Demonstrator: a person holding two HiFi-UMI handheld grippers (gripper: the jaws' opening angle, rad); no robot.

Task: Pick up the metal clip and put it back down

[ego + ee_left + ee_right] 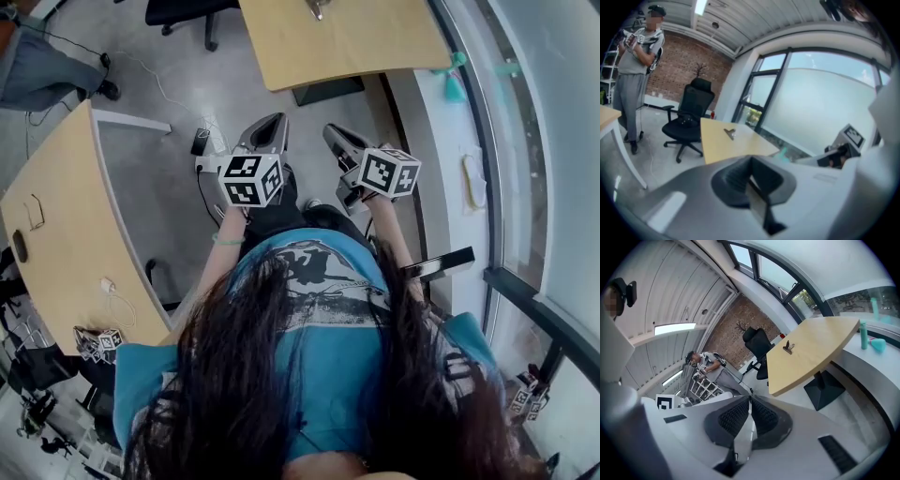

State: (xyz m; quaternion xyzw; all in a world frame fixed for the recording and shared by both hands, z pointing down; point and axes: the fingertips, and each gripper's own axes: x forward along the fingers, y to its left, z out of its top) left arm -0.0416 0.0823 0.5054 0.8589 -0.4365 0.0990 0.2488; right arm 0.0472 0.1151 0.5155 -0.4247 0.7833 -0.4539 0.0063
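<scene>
Showing both grippers at once, head view is catching the left gripper [270,124] and the right gripper [335,134] side by side. They are sitting just beyond the person's dark hair [234,375] and teal shirt [328,319]. Each one is carrying a marker cube: left cube [251,179], right cube [389,172].

The metal clip [317,7] is sitting at that view's top edge, partly cut off, on the wooden table [356,42] ahead, well apart from both grippers.

The gripper views are giving what head view is not: the jaws head-on.
- Left gripper view: the dark pads are pressing together, nothing between them.
- Right gripper view: the ribbed pads are meeting along one seam, also empty.

Both gripper views are also showing a whole standing person [637,70], a brick wall [679,70] and a black office chair [689,117]. Head view is getting only that person's legs and part of the chair. Only the right gripper view is showing the table's dark pedestal [824,389] and a teal bottle [863,335] on the window ledge.

Count: one clip, two grippers, two cubes, one chair and two wooden tables, the second table [56,234] being at head view's left.

The clip is lying alone on the tabletop. In the left gripper view it is looking widest at its far end and tapering toward the camera, long axis slightly slanted. It is too small for finer detail.
</scene>
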